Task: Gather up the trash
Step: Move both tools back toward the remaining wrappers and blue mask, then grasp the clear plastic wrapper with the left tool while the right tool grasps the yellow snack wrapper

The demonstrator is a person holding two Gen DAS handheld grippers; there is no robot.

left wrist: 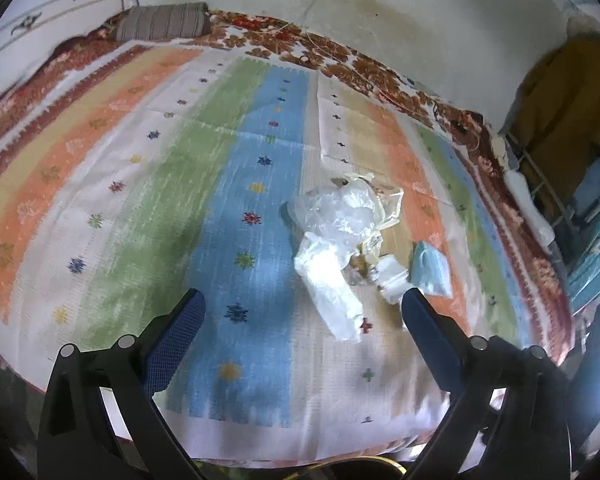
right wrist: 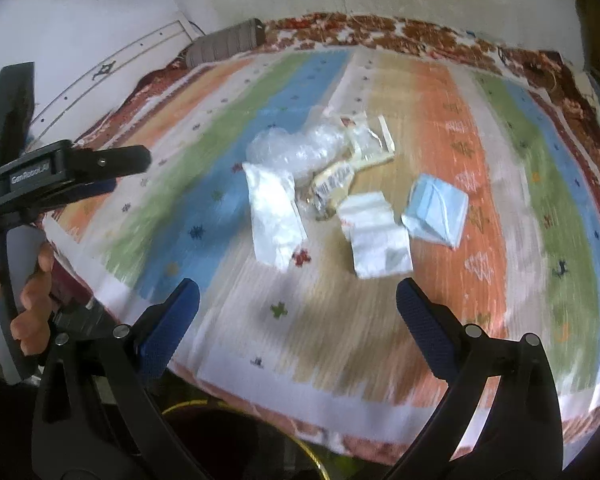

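A heap of trash lies on a striped bedspread [left wrist: 228, 208]: crumpled clear plastic [left wrist: 340, 208], a long white wrapper [left wrist: 330, 280], a yellowish foil wrapper [right wrist: 334, 186], a folded white paper [right wrist: 374, 236] and a light-blue face mask [right wrist: 436, 210]. My left gripper [left wrist: 302, 316] is open, hovering just short of the heap with nothing between its fingers. My right gripper [right wrist: 298, 308] is open too, above the bedspread [right wrist: 440, 120] in front of the white paper. The left gripper's body [right wrist: 60, 176] shows at the left edge of the right wrist view, held by a hand [right wrist: 32, 292].
A striped pillow [left wrist: 164, 22] lies at the head of the bed against a stained wall. A floral blanket [left wrist: 380, 68] borders the bedspread. A metal rack [left wrist: 548, 184] with blue items stands to the right. A yellow-rimmed container [right wrist: 236, 436] sits below the bed's near edge.
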